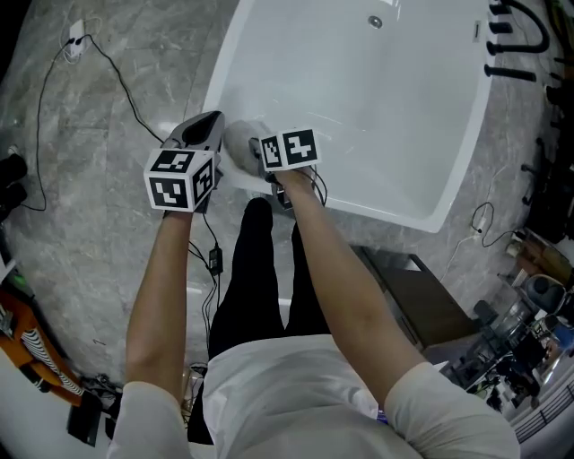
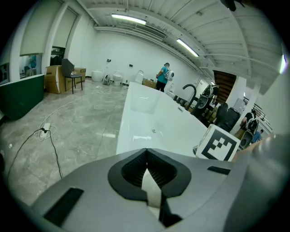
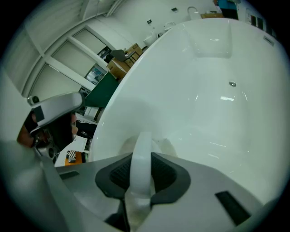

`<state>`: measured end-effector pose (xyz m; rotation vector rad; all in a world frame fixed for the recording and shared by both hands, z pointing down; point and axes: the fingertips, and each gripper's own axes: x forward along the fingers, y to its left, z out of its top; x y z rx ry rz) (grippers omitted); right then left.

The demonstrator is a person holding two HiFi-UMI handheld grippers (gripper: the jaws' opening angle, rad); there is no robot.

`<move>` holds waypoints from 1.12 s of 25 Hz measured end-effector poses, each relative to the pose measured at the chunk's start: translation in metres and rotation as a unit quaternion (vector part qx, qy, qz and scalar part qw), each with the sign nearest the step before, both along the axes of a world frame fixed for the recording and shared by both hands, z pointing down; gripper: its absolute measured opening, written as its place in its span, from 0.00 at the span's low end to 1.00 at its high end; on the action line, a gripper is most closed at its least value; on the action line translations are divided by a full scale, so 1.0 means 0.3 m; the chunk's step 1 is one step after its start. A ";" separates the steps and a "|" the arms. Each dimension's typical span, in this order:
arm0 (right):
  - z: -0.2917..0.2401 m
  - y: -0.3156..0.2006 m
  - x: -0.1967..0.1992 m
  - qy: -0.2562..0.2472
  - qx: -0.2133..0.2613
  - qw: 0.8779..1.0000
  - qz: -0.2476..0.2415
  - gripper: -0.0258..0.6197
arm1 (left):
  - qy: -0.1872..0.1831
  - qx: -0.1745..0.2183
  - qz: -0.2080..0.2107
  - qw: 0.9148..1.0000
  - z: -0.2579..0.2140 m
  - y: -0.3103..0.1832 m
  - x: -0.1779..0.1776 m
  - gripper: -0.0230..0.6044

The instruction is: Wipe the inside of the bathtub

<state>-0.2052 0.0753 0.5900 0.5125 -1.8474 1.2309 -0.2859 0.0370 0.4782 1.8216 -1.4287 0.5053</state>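
In the head view, you stood at the near left corner of the white bathtub (image 1: 377, 99). The left gripper (image 1: 212, 124) and right gripper (image 1: 258, 152) were close together over its rim, with a pale cloth (image 1: 238, 143) bunched between them. The drain (image 1: 375, 21) sat at the far end of the basin, and a cable (image 1: 213, 251) hung beside your legs.

In the left gripper view, the jaws were closed together, pinching only a thin white edge of the cloth (image 2: 152, 192). The bathtub (image 2: 154, 122) stretched away beyond them.

In the right gripper view, the jaws were clamped on a thicker fold of the cloth (image 3: 140, 158) and looked down the tub's inner wall (image 3: 217, 90).

The weak point, as I judged it, was the left bite. If you drew the grippers apart or dragged hard against the wall, that thin edge could slip free. The cloth might then slide down the slick side towards the bottom. Leaning in over the rim could also snag the cable.
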 end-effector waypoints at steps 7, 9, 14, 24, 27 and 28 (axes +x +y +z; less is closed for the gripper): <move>0.123 -0.049 0.023 0.012 -0.017 1.000 0.017 0.19 | 0.007 -0.011 0.012 1.000 0.046 -0.025 0.046 0.06; 0.153 -0.061 0.031 0.014 -0.022 0.999 0.024 0.19 | 0.007 -0.015 0.016 1.000 0.060 -0.031 0.051 0.06; 0.214 -0.084 0.043 0.022 -0.020 0.999 0.028 0.19 | 0.019 -0.025 0.019 0.999 0.095 -0.060 0.063 0.06; 0.268 -0.100 0.070 0.040 -0.016 0.998 0.038 0.19 | 0.022 -0.042 0.038 0.998 0.138 -0.074 0.096 0.06; 0.270 -0.102 0.085 0.041 -0.017 0.998 0.037 0.19 | 0.023 -0.051 0.046 0.997 0.159 -0.079 0.127 0.06; 0.271 -0.099 0.094 0.043 -0.018 0.998 0.035 0.19 | 0.023 -0.054 0.047 0.997 0.165 -0.078 0.137 0.06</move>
